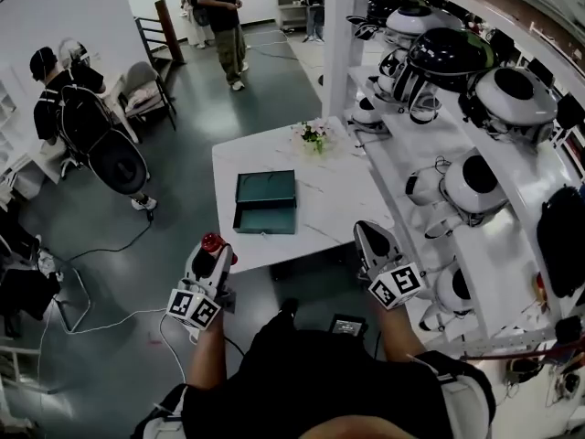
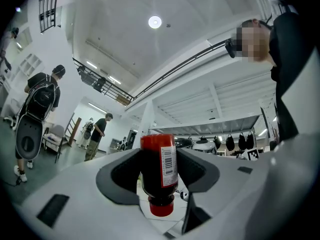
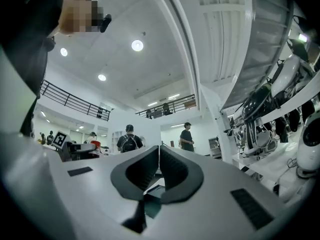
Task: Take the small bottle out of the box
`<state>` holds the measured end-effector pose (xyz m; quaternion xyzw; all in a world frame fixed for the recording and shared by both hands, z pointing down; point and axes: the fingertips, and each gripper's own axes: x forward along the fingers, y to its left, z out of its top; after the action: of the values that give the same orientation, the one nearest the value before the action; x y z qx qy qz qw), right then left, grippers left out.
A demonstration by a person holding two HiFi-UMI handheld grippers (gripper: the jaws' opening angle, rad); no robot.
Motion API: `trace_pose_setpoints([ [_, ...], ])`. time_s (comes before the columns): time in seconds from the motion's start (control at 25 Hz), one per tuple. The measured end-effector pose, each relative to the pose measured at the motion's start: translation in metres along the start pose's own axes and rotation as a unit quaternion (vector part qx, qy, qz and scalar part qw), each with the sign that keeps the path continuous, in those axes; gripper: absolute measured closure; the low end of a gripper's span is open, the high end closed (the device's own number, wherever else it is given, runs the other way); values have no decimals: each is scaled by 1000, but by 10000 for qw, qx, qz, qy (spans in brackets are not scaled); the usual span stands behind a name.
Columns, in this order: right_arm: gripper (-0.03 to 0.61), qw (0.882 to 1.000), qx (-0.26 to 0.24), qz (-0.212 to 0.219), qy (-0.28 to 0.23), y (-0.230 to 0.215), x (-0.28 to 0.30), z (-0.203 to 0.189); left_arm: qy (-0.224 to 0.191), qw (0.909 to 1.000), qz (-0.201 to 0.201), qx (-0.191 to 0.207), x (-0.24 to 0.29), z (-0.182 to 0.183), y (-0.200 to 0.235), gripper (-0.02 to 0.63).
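A small dark bottle (image 1: pixel 213 242) with red ends and a white barcode label is held in my left gripper (image 1: pixel 212 251), off the near left corner of the table. In the left gripper view the bottle (image 2: pixel 159 171) stands between the pads with its red cap downward, and the left gripper (image 2: pixel 159 155) is shut on it. The teal box (image 1: pixel 265 201) lies open on the white table, its lid flipped back, well ahead of both grippers. My right gripper (image 1: pixel 369 233) is at the table's near right edge; the right gripper (image 3: pixel 159 160) has its jaws touching with nothing between them.
The white table (image 1: pixel 329 199) carries a small flower pot (image 1: pixel 313 137) at its far side. White shelves (image 1: pixel 430 144) with round black-and-white devices run along the right. People stand at the back and at the left. A cable (image 1: pixel 110 314) lies on the floor.
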<state>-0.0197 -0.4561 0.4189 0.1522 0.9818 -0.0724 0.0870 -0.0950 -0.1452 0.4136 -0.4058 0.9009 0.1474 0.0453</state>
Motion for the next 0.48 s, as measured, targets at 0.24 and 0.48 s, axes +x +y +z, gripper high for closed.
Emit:
trace_pose_setpoints([
  [0.24,545,9990,-264,53,364,43,-57,-21,318,9993,-39,-210,-49,-9,-43,379],
  [0.48,545,9992,-110,-183,353,38,-73,-23,296,9992,-263,110,-56,6,-61,379],
])
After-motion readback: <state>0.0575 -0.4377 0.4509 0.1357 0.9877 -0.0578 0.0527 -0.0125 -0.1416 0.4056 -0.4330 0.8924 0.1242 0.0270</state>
